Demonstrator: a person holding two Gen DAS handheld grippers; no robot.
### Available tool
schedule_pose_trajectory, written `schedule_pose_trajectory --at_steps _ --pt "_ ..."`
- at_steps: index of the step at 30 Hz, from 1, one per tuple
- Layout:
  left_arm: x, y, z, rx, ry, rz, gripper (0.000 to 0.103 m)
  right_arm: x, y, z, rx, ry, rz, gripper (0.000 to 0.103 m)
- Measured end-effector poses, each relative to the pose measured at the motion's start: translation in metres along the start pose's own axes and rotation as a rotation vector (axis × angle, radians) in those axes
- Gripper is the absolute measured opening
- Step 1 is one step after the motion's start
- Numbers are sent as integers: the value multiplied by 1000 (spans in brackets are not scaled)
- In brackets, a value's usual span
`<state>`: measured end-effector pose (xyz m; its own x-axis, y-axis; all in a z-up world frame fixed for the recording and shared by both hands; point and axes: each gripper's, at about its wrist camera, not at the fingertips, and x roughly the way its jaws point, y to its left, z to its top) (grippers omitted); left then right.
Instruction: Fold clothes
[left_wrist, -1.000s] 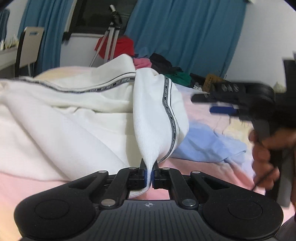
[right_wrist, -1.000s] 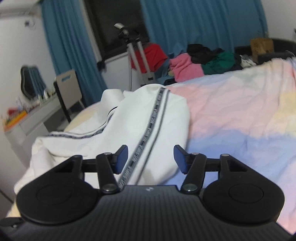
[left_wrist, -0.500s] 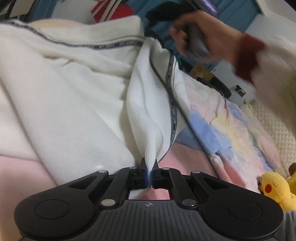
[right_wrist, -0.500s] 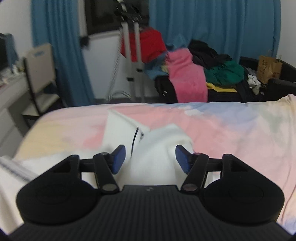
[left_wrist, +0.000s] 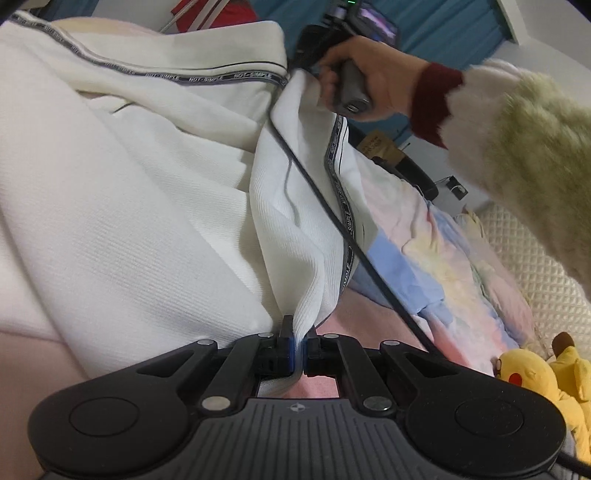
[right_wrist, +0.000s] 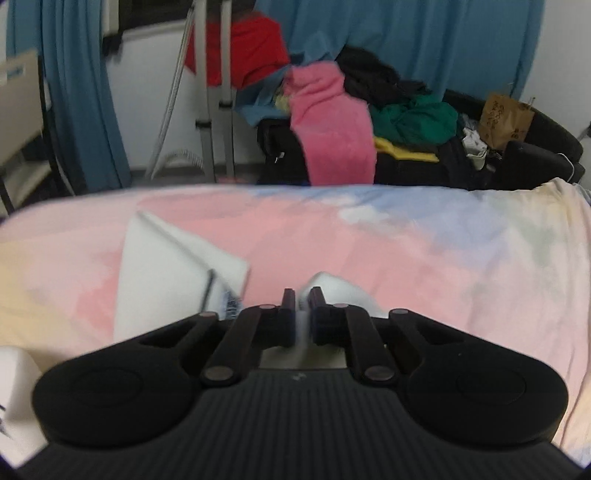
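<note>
The left tongs (left_wrist: 298, 334) are pressed together on a narrow fold of the garment (left_wrist: 147, 229), pinching its hem so the cloth rises taut straight ahead of the tips. The right tongs (right_wrist: 302, 312) pinch a second white edge of the garment, probably to spread the fabric between two held points for a fold. The garment is white ribbed knit with a dark lettered trim (left_wrist: 340, 177) running just right of the left tongs. It lies on the sheet (right_wrist: 424, 266), soft, creased, pastel pink and blue. Beyond the right tongs, a clothes pile (right_wrist: 369, 122) sits well apart.
</note>
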<state>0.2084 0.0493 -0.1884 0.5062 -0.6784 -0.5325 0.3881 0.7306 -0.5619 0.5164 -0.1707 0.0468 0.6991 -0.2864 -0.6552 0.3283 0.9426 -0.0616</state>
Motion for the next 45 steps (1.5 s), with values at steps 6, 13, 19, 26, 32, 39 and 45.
schedule_pose_trajectory --at_steps 6,13,19,26,32,39,45 --pt "-9 -11 -5 70 -31 41 4 -63 -96 -8 246 -119 35 9" --pt "-20 -20 -4 114 -75 96 4 -134 -231 -101 629 -215 44 9" --pt "-28 -35 -14 198 -92 161 5 -157 -296 -194 835 -138 69 9" --pt "-37 -48 -28 194 -88 228 6 -150 -337 -260 1054 43 280 11" --pt "-41 -50 -31 174 -83 254 7 -129 -357 -289 1290 97 369 40" --pt "-37 -41 -24 82 -75 234 7 -100 -355 -304 1416 143 429 64" --pt "-32 -39 -21 57 -79 221 7 -83 -350 -303 1490 98 469 65"
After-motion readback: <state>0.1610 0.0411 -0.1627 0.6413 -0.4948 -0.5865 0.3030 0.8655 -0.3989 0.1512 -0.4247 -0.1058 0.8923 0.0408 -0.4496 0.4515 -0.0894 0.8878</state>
